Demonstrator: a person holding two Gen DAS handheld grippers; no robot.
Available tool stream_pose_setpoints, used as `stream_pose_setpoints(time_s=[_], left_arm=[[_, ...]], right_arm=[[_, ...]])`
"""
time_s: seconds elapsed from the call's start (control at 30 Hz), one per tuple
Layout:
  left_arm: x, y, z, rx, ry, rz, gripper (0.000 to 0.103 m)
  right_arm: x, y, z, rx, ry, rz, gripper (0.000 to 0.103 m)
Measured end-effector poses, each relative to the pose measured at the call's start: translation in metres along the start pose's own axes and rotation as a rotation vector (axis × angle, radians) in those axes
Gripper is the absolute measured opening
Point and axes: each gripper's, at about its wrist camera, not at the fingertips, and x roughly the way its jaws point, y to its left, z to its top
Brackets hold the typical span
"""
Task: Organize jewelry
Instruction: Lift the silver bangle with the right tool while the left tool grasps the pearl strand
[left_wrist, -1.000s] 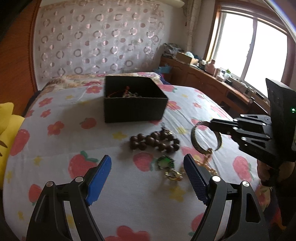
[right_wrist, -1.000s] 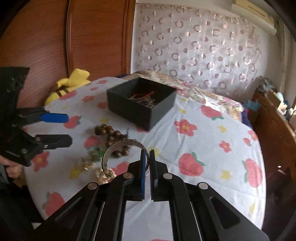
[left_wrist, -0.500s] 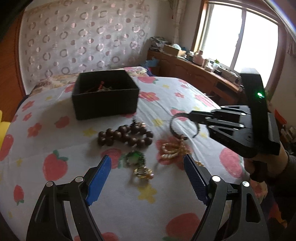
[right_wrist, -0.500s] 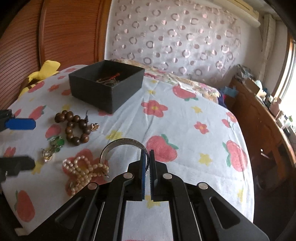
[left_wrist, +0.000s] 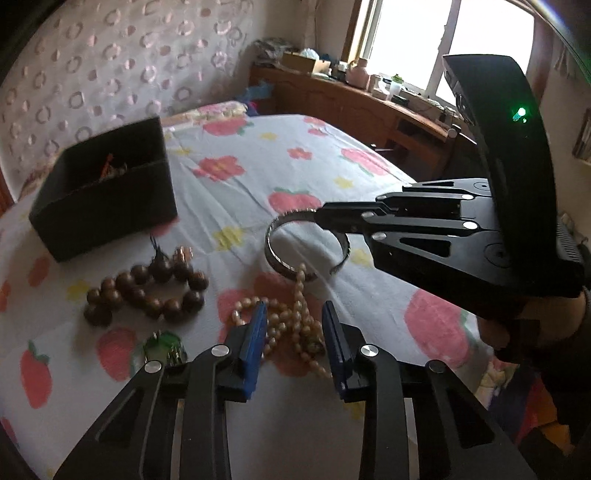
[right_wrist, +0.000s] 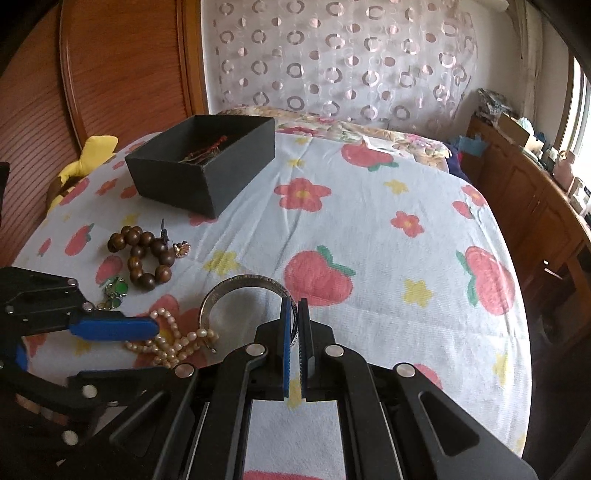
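Silver metal shows between the blue pads of the right gripper (right_wrist: 294, 312): an open cuff bangle (right_wrist: 236, 286) is pinched at 1 side, the pads pressed together on its band, and the rest of the hoop sticks out ahead of the fingertips, held up off the bed (right_wrist: 388, 266). In the left wrist view the same bangle (left_wrist: 295, 258) hangs from the tip of the right gripper (left_wrist: 321, 218), just above the sheet with its pink strawberries and flowers.

The left gripper (left_wrist: 293, 325) is part open, with a clear gap between its 2 blue pads and nothing in them. It hovers low over a tangled string of pale pearls (left_wrist: 295, 325), which lies on the bed right under that gap and reaches up to touch or nearly touch the bangle's lower edge; I cannot tell which.

To the left of the pearls lies a bracelet of big dark wooden beads (left_wrist: 147, 291), and nearer, a small green-stoned piece (left_wrist: 164, 345) partly hidden behind the left gripper's finger. A little gold-coloured item (right_wrist: 181, 249) sits just beside the wooden beads on their right.

Farther back and to the left stands a black open box (right_wrist: 207, 162) on the bed, with a few thin pieces, 1 reddish, lying inside. A yellow soft toy (right_wrist: 88, 155) sits at the far left edge against the wooden headboard (right_wrist: 122, 66).
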Motion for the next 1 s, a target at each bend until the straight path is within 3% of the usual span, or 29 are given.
stream_pose_setpoints(time_s=[0.03,0.1,0.17,0.5,0.67,0.73,0.8,0.83,1.0], left_arm=[[0.001,0.0,0.001,0.0,0.0,0.0,0.027],[0.004,0.001,0.003,0.001,0.006,-0.012,0.009],[0.002,0.0,0.002,0.014,0.006,-0.019,0.0],[-0.01,-0.01,-0.001,0.054,-0.022,-0.059,0.0],[-0.021,0.003,0.002,0.002,-0.059,0.01,0.0],[-0.02,0.011,0.006,-0.031,-0.055,0.022,0.004],[-0.018,0.019,0.009,-0.051,-0.049,0.022,0.03],[-0.016,0.02,0.01,-0.051,-0.049,0.024,0.035],[0.002,0.016,0.016,-0.039,-0.004,-0.003,0.037]], right_arm=[[0.0,-0.001,0.0,0.006,0.001,0.007,0.004],[0.001,-0.003,0.001,0.02,0.005,0.021,0.004],[0.004,-0.005,0.001,0.03,0.011,0.028,0.004],[0.018,-0.006,0.01,0.109,0.014,0.08,0.004],[0.016,-0.003,0.01,0.099,0.004,0.067,0.005],[0.016,-0.004,0.01,0.102,0.004,0.068,0.005],[0.016,-0.005,0.01,0.102,0.001,0.063,0.005],[0.015,-0.006,0.01,0.106,0.001,0.063,0.005],[0.014,-0.013,0.007,0.126,-0.004,0.066,0.005]])
